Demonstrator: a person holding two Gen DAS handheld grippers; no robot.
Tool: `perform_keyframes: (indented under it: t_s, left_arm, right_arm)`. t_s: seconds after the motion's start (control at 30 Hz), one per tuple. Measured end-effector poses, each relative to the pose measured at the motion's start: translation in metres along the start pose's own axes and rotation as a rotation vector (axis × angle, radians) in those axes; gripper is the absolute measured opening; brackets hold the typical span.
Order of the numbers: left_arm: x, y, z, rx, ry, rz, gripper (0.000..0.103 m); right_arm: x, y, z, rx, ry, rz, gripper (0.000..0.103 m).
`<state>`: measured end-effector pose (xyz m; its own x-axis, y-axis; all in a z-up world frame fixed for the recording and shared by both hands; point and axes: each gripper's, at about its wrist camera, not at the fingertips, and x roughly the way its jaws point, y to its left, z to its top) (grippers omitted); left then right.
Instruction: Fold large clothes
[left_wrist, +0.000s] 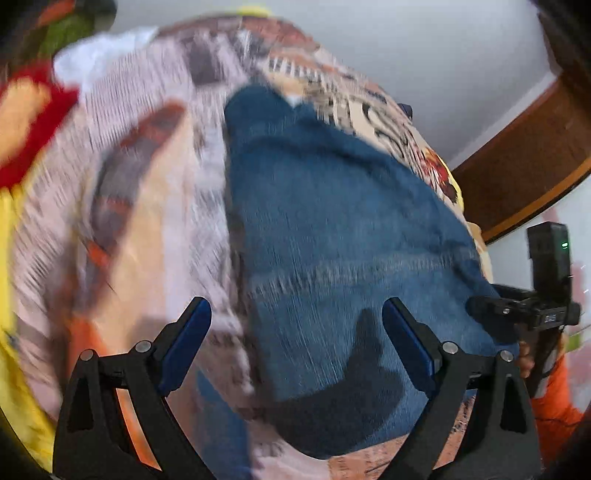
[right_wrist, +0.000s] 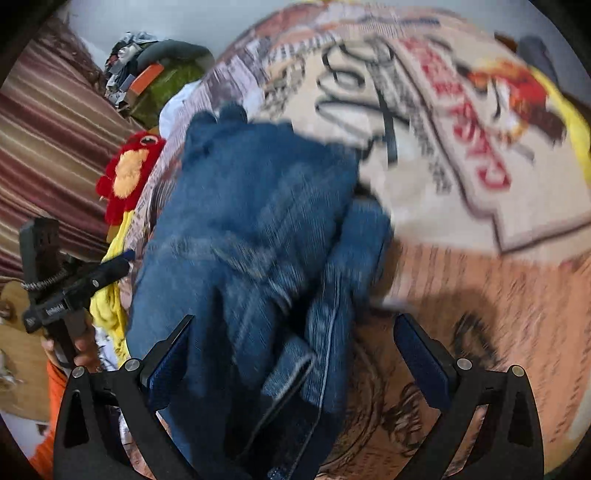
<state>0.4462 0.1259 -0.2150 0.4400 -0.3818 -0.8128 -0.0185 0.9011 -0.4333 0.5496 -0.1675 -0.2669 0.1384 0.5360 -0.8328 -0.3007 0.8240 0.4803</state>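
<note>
Folded jeans (left_wrist: 332, 240) on the printed blanket (left_wrist: 147, 184), long axis 6-to-12 o'clock; left gripper (left_wrist: 295, 347) and right gripper (right_wrist: 291, 358) spread wide, empty.

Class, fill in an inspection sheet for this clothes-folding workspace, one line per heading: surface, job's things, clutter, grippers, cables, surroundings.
Surface: printed bedspread, patterned with lettering.
Job's things: blue jeans lying bunched on the bedspread.
Clutter: red plush toy, yellow cloth and a heap of clothes along the edge.
Grippers: left gripper and right gripper, both with jaws open, above the jeans.
Cables: nothing seen.
Surroundings: striped curtain, plain wall.
</note>
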Motion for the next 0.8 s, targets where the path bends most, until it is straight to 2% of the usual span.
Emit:
perform_keyframes:
  t_s: [0.17,0.23,0.3,0.33,0.5,0.57,0.67,0.73,0.8]
  left_arm:
    - [0.029,0.014,-0.007,-0.107,0.042,-0.112,0.095]
    - [0.037,0.018,-0.003,-0.142,0.052,-0.142,0.095]
    - [0.047,0.02,0.003,-0.159,0.063,-0.164,0.095]
    - [0.052,0.02,0.005,-0.162,0.07,-0.173,0.095]
    - [0.068,0.021,0.01,-0.193,0.096,-0.215,0.094]
    - [0.067,0.022,0.009,-0.196,0.095,-0.226,0.089]
    - [0.052,0.022,0.005,-0.165,0.086,-0.212,0.076]
    - [0.039,0.016,0.002,-0.143,0.07,-0.203,0.068]
    - [0.024,0.011,0.003,-0.116,0.05,-0.19,0.065]
  right_arm:
    - [0.026,-0.009,0.001,0.031,0.057,0.087,0.103]
    - [0.031,-0.008,0.007,0.016,0.049,0.1,0.102]
    - [0.033,-0.004,0.012,-0.012,0.037,0.109,0.098]
    - [0.034,-0.002,0.016,-0.02,0.033,0.115,0.092]
    - [0.049,-0.004,0.026,0.036,0.051,0.167,0.086]
    - [0.049,-0.007,0.026,0.063,0.051,0.187,0.073]
    - [0.05,-0.01,0.025,0.113,0.068,0.226,0.057]
    - [0.045,-0.004,0.024,0.108,0.059,0.219,0.05]
    - [0.034,0.007,0.023,0.07,0.037,0.191,0.045]
